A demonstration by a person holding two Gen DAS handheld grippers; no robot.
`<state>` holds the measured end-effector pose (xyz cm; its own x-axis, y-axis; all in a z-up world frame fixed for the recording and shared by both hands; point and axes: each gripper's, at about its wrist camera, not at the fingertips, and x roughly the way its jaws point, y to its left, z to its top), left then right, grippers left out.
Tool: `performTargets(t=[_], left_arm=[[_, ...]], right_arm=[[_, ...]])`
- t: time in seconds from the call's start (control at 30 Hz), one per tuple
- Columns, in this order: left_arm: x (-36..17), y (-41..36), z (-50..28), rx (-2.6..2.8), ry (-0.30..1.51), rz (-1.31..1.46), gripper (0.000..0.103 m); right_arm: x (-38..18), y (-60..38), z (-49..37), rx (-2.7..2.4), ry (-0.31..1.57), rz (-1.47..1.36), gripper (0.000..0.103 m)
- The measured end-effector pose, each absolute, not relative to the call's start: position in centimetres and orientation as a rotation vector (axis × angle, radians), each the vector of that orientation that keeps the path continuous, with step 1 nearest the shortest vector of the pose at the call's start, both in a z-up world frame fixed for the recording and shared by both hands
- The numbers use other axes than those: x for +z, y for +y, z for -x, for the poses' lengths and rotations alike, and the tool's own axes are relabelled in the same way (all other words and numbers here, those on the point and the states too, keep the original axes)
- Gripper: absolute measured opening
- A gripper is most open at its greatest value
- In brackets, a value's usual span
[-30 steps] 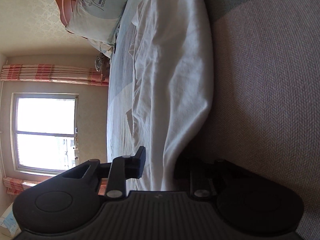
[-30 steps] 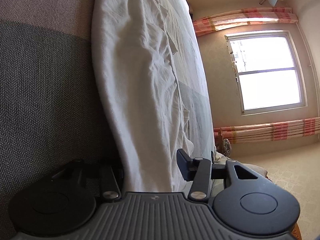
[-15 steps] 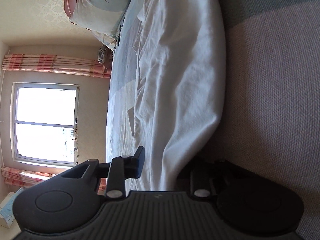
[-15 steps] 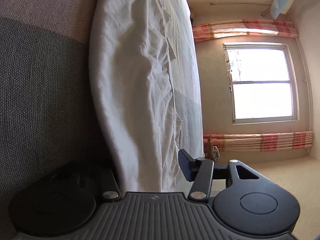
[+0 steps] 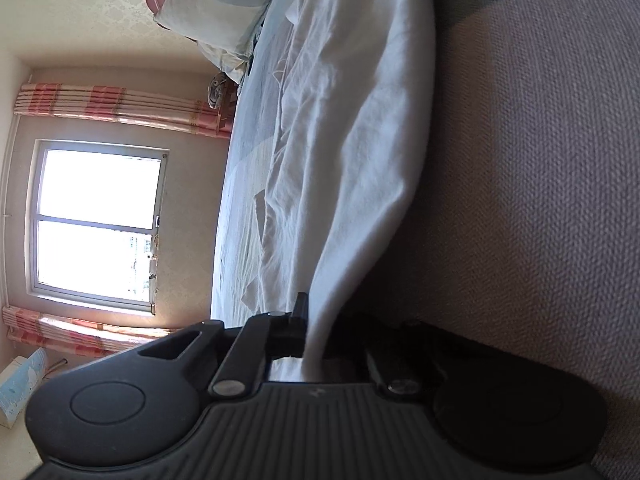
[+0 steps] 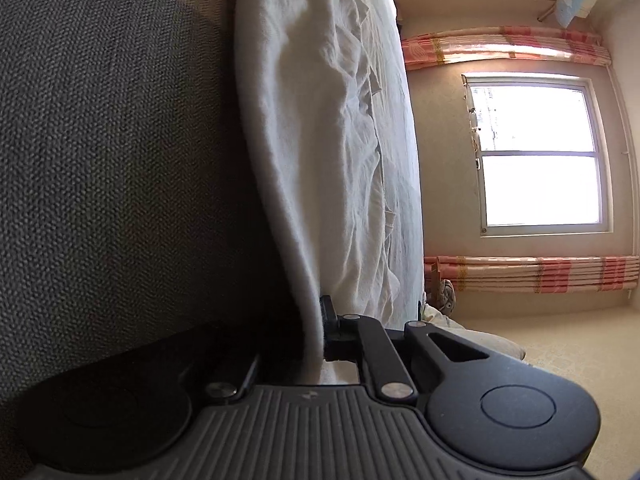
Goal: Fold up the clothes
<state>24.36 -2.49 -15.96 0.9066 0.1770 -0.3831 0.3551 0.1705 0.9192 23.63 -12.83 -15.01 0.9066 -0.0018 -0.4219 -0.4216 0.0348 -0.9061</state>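
left gripper (image 5: 314, 336) clamped on white garment (image 5: 360, 128), right gripper (image 6: 316, 332) clamped on same garment

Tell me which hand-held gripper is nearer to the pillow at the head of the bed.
Left. The left hand-held gripper, shut on the white garment, has the pillow ahead in its view. The right hand-held gripper grips the same garment, and its view shows no pillow.

The left gripper (image 5: 314, 336) is pinching the edge of a white garment (image 5: 352, 120), its jaws clamped onto the cloth. The garment is lying rumpled along the bed (image 5: 240, 184), draping over its near edge.
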Motion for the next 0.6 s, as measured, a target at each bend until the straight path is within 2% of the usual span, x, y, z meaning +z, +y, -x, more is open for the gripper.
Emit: performTargets(t=[0.27, 0.6], left_arm=[[-13.4, -1.3, -23.7, -0.175, 0.413, -1.360, 0.002], [-11.2, -0.3, -21.6, -0.171, 0.348, -1.397, 0.002]], right_arm=[[-11.9, -13.6, -23.3, 0.376, 0.412, 1.373, 0.009], [-7.1, -14.5, -20.6, 0.398, 0.363, 1.298, 0.007]])
